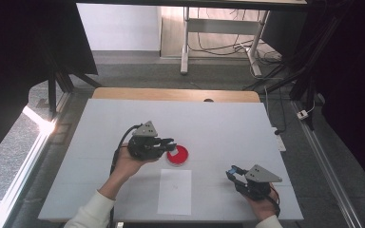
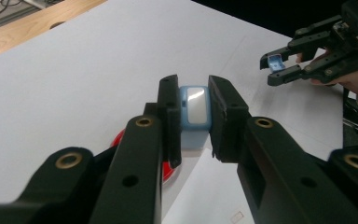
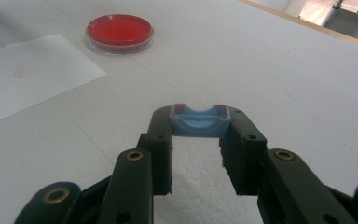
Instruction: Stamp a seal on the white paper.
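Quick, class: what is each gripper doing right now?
Left gripper: shut on a blue block.
Right gripper: shut on a blue cap.

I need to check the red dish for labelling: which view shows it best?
The right gripper view: the red dish lies whole and unobstructed. The high view shows it small beside the left gripper; in the left gripper view the jaws hide most of it.

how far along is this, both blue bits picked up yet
Done: both are picked up. The left gripper is shut on a blue block above the red dish; the right gripper is shut on a blue tray piece. Left: likely bringing the two together; they are apart.
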`<state>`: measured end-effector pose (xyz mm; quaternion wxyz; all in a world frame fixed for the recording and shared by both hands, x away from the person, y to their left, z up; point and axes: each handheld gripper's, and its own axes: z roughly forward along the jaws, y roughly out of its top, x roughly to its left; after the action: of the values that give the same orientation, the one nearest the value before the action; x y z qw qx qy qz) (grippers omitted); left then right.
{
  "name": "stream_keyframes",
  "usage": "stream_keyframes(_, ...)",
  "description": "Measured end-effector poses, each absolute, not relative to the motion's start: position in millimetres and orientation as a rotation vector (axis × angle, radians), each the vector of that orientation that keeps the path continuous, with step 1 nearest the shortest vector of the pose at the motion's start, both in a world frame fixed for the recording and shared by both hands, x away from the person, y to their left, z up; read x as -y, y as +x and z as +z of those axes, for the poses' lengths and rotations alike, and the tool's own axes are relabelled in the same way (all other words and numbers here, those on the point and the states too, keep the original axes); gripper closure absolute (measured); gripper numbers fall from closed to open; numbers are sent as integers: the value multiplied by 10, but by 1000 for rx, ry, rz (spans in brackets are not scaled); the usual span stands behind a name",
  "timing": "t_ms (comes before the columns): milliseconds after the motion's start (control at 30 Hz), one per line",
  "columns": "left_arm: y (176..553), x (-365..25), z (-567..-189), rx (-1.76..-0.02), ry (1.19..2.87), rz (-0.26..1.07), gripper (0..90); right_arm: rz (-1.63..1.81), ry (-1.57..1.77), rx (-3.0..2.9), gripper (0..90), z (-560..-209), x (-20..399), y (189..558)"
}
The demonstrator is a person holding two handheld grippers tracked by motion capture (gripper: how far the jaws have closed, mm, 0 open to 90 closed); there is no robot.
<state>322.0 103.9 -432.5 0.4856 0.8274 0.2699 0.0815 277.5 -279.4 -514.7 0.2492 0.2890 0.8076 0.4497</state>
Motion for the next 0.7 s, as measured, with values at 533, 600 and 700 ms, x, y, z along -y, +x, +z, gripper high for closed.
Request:
stream_keyframes(533, 3005, -1039, -4374, -628, 2038, 177, 751, 1231, 779, -2200, 649, -5139, 2793, 2768)
stream_keyframes(600, 2991, -1043, -4376, -630, 2035, 180, 750, 1231, 778, -2201, 649, -5139, 2793, 2767)
stream_keyframes(700, 2977, -1042, -4381, -628, 2035, 175, 749, 1227, 775, -2204, 649, -5139, 2792, 2766)
